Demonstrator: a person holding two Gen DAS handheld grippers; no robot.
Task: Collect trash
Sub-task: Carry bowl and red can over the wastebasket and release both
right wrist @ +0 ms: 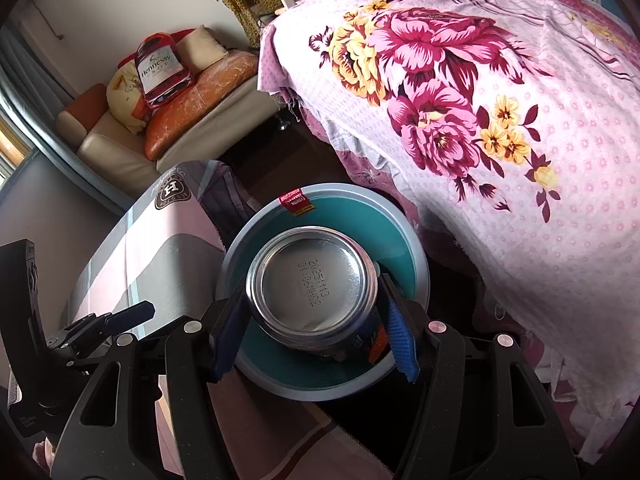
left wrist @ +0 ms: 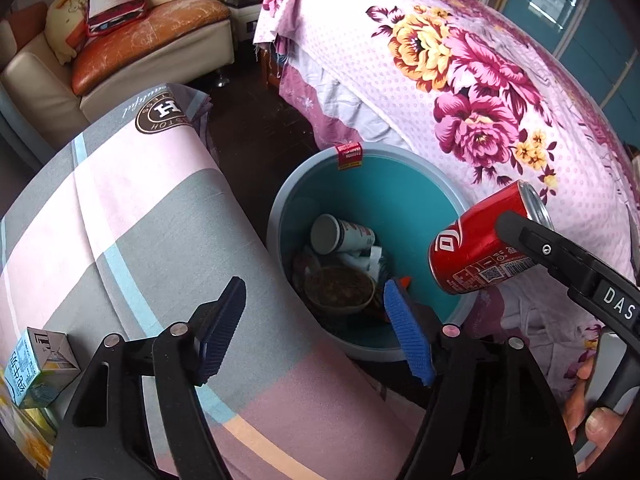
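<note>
The left wrist view looks down into the bin [left wrist: 412, 184], teal inside with a grey rim and a red sticker [left wrist: 349, 155] on its far edge; only here does the rubbish at the bottom show: a paper cup [left wrist: 340, 234] on its side, crumpled wrappers and a brown bowl [left wrist: 340, 288]. This view also shows the can [left wrist: 480, 244] from the side, red and tilted, bottom end up and away, held over the near right part of the bin's rim; a carton [left wrist: 38, 364] stands on the checked cloth [left wrist: 132, 220] at lower left, and fingers of a hand [left wrist: 588, 412] wrap the right tool's handle at the lower right.

The right wrist view sees the can end-on, its silver bottom [right wrist: 316, 280] with a printed code facing the camera and hiding the bin's contents; the bin's rim [right wrist: 240, 240] rings it from behind, so the can hangs over the bin's mouth; at far left the other tool's black body shows.

The left gripper [left wrist: 316, 328] stands spread wide with nothing between its blue pads, its right finger over the bin and its left finger over the checked cloth; the right gripper [right wrist: 316, 332] is clamped on the can, both pads pressed to its sides.

A flowered cloth [left wrist: 480, 100] covers the furniture right of the bin; a sofa [left wrist: 120, 52] sits in the background.
</note>
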